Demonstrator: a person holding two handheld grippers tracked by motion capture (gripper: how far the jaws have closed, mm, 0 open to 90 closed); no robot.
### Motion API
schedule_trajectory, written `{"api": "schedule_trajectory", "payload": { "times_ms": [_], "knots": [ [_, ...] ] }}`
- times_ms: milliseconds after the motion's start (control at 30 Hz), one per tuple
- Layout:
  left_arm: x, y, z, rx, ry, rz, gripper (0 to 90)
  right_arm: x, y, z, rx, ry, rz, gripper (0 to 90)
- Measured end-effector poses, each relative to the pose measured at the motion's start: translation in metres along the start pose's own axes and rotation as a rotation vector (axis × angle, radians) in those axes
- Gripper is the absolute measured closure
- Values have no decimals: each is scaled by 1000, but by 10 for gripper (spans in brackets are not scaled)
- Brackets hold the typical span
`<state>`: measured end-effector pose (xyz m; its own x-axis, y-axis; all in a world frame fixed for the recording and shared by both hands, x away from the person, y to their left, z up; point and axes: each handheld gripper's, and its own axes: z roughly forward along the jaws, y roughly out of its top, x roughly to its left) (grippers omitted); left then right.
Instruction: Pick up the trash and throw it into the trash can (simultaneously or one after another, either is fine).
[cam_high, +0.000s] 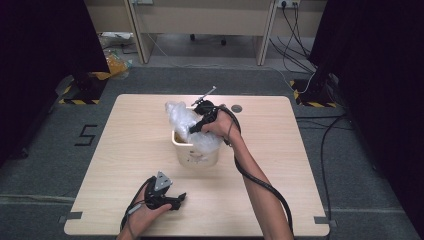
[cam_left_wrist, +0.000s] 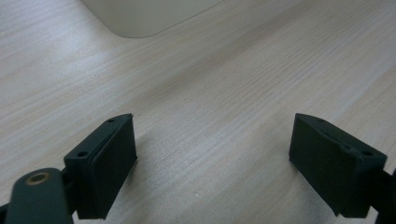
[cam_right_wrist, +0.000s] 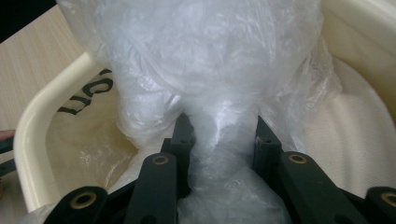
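right gripper (cam_high: 196, 126): i have it at the top of the bin, its jaws pinching a bunched neck of the clear plastic bag (cam_right_wrist: 219, 84); in the right gripper view the film is squeezed between both pads.
plastic bag: crumpled and see-through, it billows above the bin's rim in the high view (cam_high: 184, 116) and part of it drapes down inside and over the near wall.
bin (cam_high: 196, 156): cream, rounded corners, standing upright near the middle of the counter (cam_high: 125, 150); i read dark lettering on one inner wall (cam_right_wrist: 86, 95) but cannot make out the word.
left gripper (cam_high: 179, 200): i keep it low on the counter's near edge, well apart from the bin, jaws spread wide with only bare wood between them (cam_left_wrist: 210, 154).
left gripper view: the bin's pale base corner (cam_left_wrist: 140, 18) sits at the top, ahead of the jaws, not touching them.
cable (cam_high: 260, 182): black, it trails along my right forearm towards the near edge.
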<state>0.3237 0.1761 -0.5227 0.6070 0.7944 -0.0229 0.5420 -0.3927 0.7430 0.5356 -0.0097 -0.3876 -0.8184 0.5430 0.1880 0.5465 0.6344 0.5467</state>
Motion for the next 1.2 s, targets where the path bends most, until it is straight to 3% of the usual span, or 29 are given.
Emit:
{"api": "schedule_trajectory", "payload": {
  "times_ms": [133,200,400,533,567,633,767,1067,1200],
  "knots": [
    [0,0,0,0,-1,0,140,0,-1,9,22,17,16,696],
    [0,0,0,1,-1,1,140,-1,-3,13,25,27,0,696],
    [0,0,0,1,0,1,140,-1,-3,14,37,31,3,690],
    [0,0,0,1,-1,1,140,-1,-4,12,23,36,28,611],
    [0,0,0,1,-1,1,140,-2,-5,12,10,41,19,587],
    [0,0,0,0,-1,0,140,-5,-7,8,-32,55,45,492],
    [0,0,0,0,-1,1,140,-11,-11,-2,-106,85,71,429],
    [0,0,0,1,0,1,140,-11,-13,-38,-219,114,93,398],
    [0,0,0,0,0,1,140,-8,-14,-58,-265,96,76,397]
  ]
}}
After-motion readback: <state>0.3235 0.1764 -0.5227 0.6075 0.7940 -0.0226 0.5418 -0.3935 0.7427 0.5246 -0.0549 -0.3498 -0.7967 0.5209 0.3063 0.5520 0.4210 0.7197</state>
